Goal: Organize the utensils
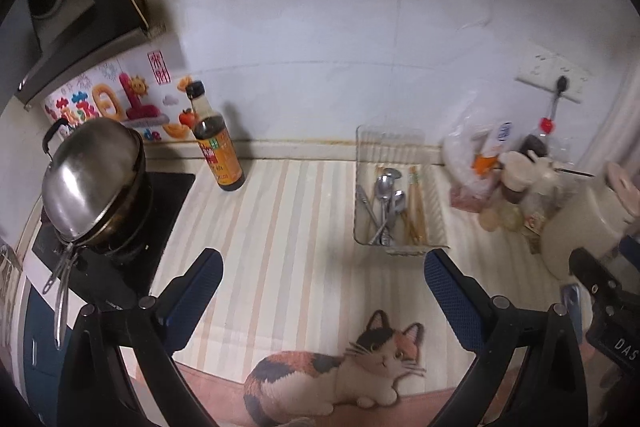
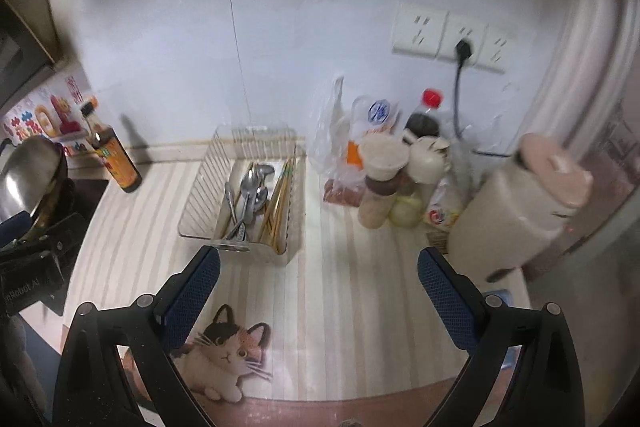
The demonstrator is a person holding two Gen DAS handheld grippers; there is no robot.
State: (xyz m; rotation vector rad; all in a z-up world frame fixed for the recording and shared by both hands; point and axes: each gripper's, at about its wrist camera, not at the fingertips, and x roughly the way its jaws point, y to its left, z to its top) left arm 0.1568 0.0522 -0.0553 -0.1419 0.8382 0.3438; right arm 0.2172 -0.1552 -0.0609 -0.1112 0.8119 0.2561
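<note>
Left wrist view: left gripper [image 1: 323, 283] jaws wide apart, empty, above striped counter [image 1: 280, 227]; right gripper [image 2: 319, 281] likewise spread and empty; spoons [image 2: 250, 193] and chopsticks [image 2: 278, 207] lie inside clear tray [image 2: 200, 199], near the wall beside sauce bottle [image 2: 116, 159].

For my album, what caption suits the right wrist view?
Open right gripper above a striped counter, with spoons and chopsticks sorted in a clear tray.
</note>
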